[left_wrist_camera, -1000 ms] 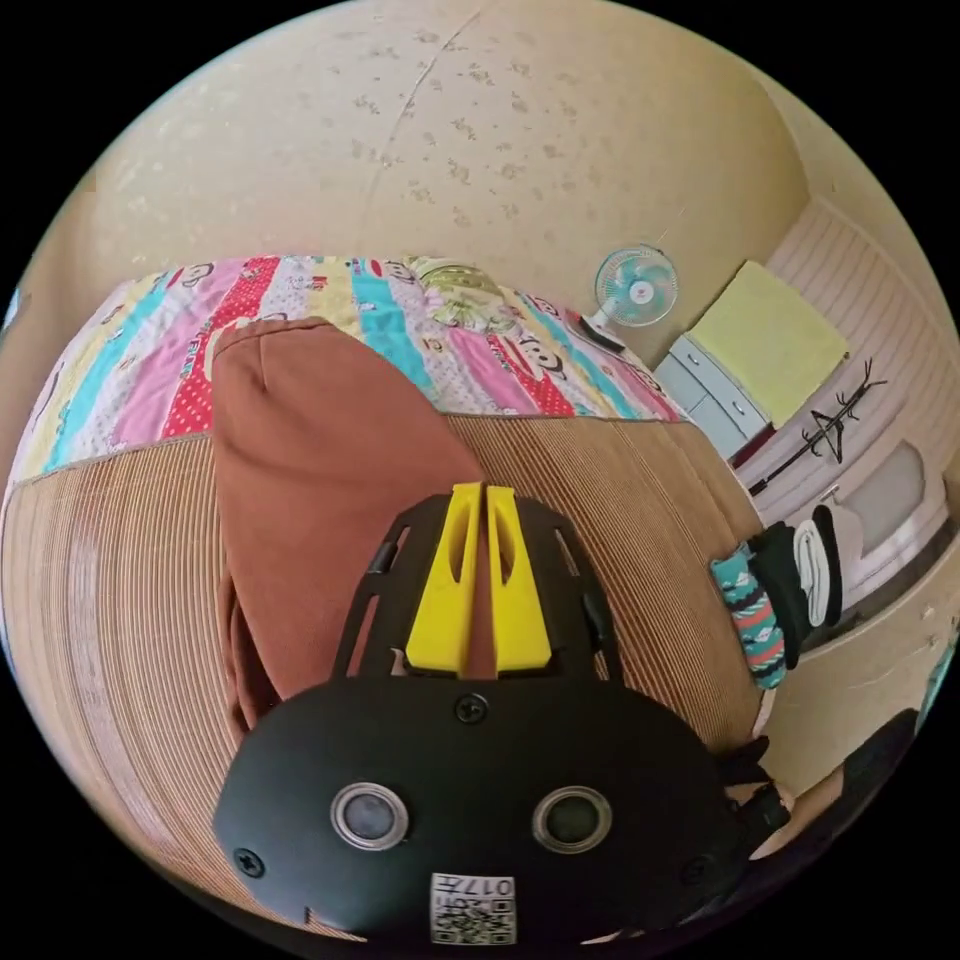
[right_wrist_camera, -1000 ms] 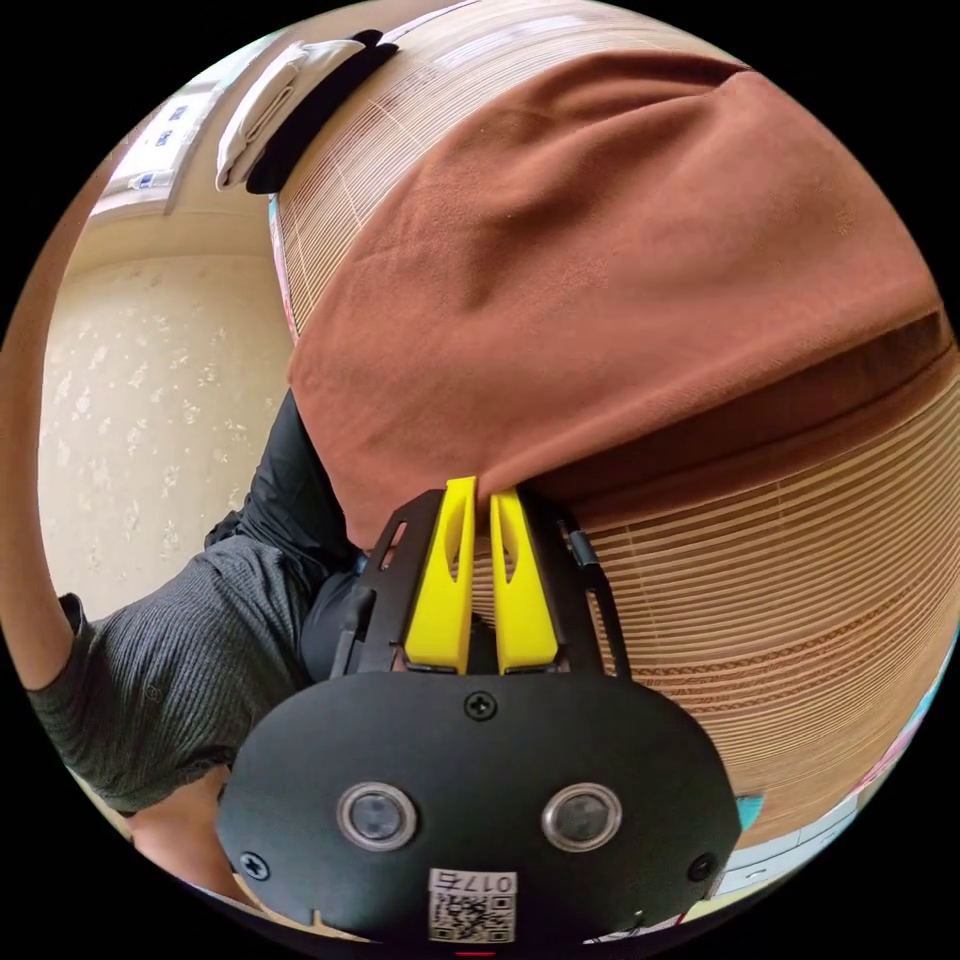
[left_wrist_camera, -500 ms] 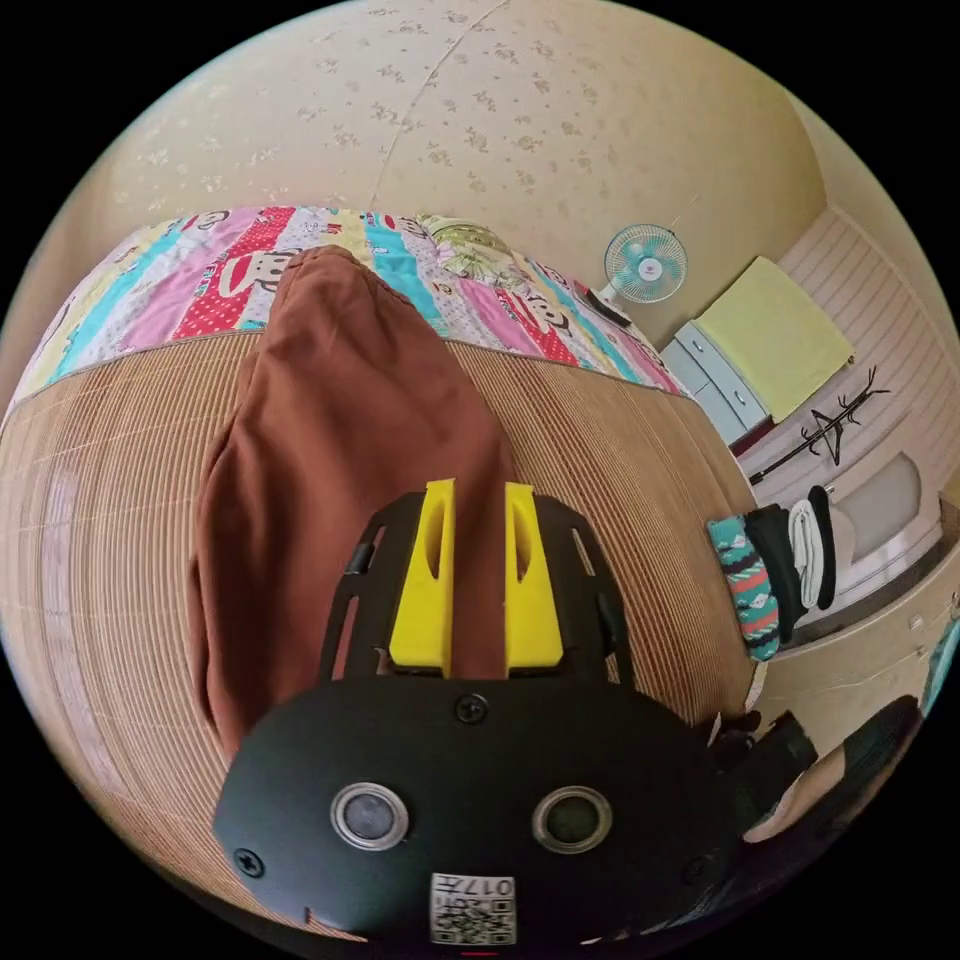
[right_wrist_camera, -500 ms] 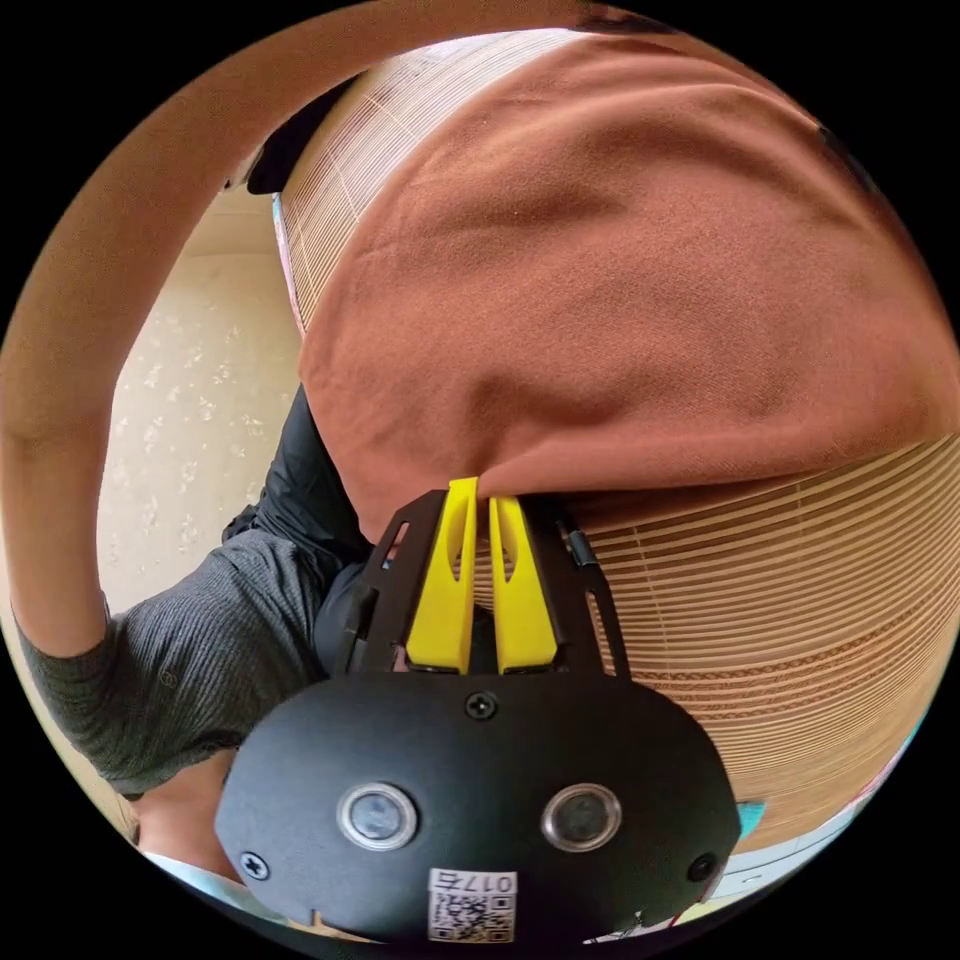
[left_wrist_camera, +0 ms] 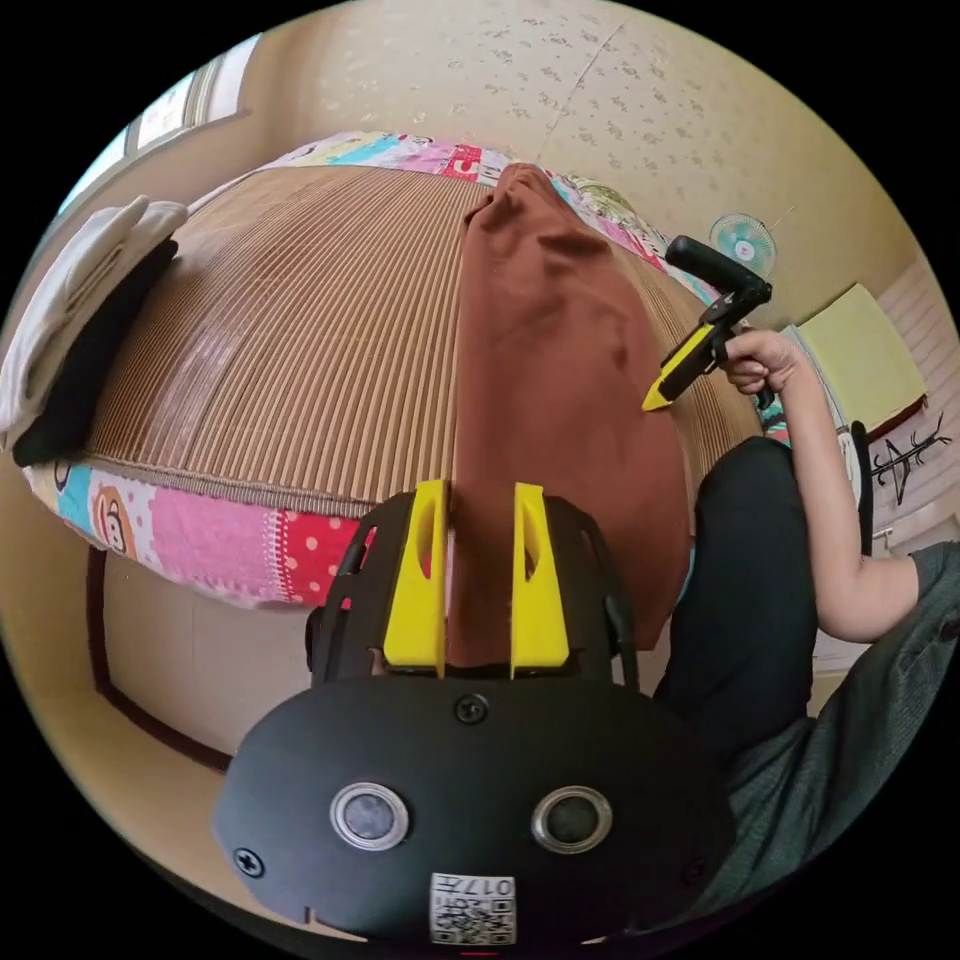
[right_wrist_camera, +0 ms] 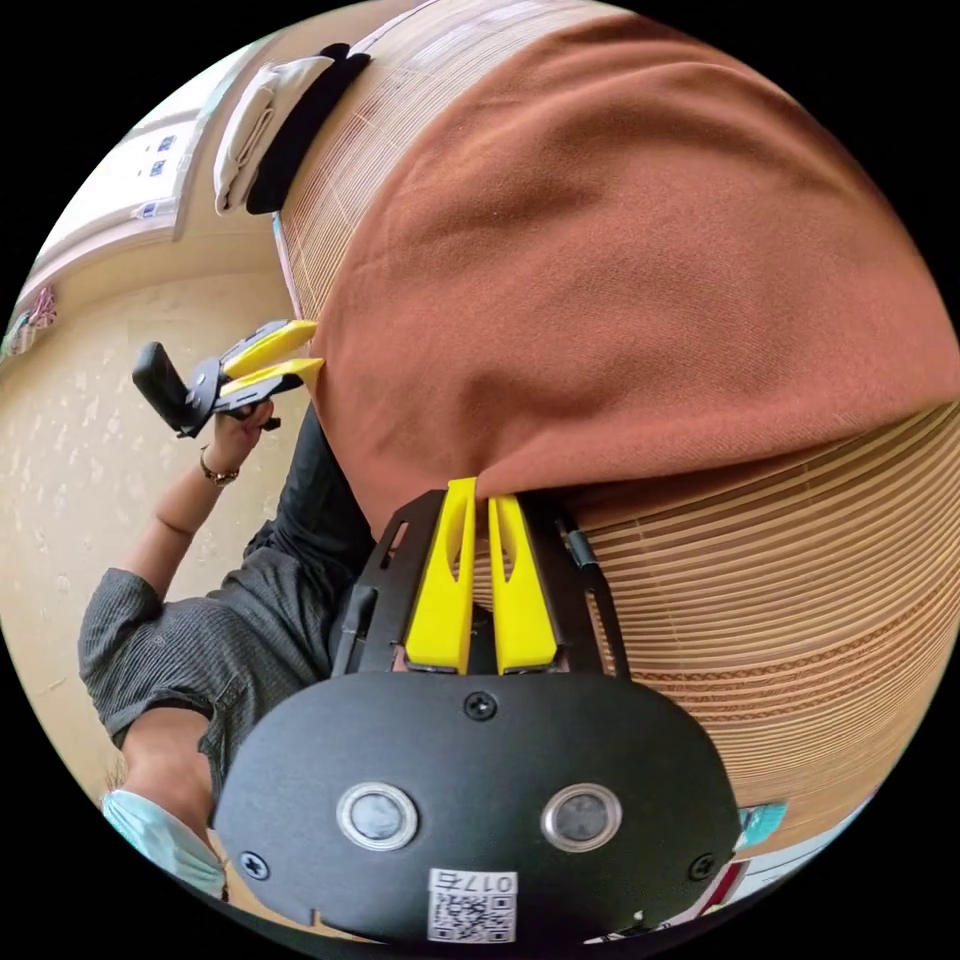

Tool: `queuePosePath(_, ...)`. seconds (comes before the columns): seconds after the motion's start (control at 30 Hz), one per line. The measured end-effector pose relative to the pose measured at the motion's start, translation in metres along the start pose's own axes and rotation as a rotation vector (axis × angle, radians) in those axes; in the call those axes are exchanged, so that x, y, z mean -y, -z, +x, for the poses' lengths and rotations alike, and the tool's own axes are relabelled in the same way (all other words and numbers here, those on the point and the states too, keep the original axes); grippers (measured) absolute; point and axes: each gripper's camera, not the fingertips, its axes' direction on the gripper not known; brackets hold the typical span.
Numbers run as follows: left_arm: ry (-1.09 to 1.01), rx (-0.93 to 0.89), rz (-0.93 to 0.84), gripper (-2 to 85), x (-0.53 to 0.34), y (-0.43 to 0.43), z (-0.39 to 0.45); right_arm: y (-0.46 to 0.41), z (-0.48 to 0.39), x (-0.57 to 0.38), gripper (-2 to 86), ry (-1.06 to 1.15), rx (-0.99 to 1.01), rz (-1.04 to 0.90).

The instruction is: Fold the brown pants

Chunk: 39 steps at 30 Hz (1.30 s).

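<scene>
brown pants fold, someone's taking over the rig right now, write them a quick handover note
Left gripper: jaws apart, off the cloth, near the bed's edge.
Right gripper: jaws shut on a side edge of the brown pants.
Pants: lying as one long strip on the woven mat, one end hanging off the bed edge.
Done: pants appear folded lengthwise.
Left: regrip the hanging end with the left gripper, then probably fold the strip across its length.
</scene>
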Motion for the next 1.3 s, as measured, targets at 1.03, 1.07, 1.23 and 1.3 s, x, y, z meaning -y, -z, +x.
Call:
queuePosePath(1.03, 0.113, -0.206, -0.091, 2.7, -0.016, 0.113, -0.017, 0.125, 0.02, -0.051, 3.1, -0.329, 0.138, 0.449)
queuePosePath(1.07, 0.077, -0.22, -0.095, 1.4, -0.015, 0.123, -0.013, 0.129, 0.019, -0.055, 2.6, -0.345, 0.126, 0.475)
queuePosePath(1.23, -0.043, -0.687, 0.055, -0.1, -0.024, 0.166, -0.022, 0.154, -0.001, -0.06, 1.2, -0.217, 0.191, 0.616)
queuePosePath(1.3, 0.031, -0.767, 0.094, -0.2, -0.031, 0.167, -0.04, 0.16, -0.009, -0.06, 1.4, -0.178, 0.213, 0.662)
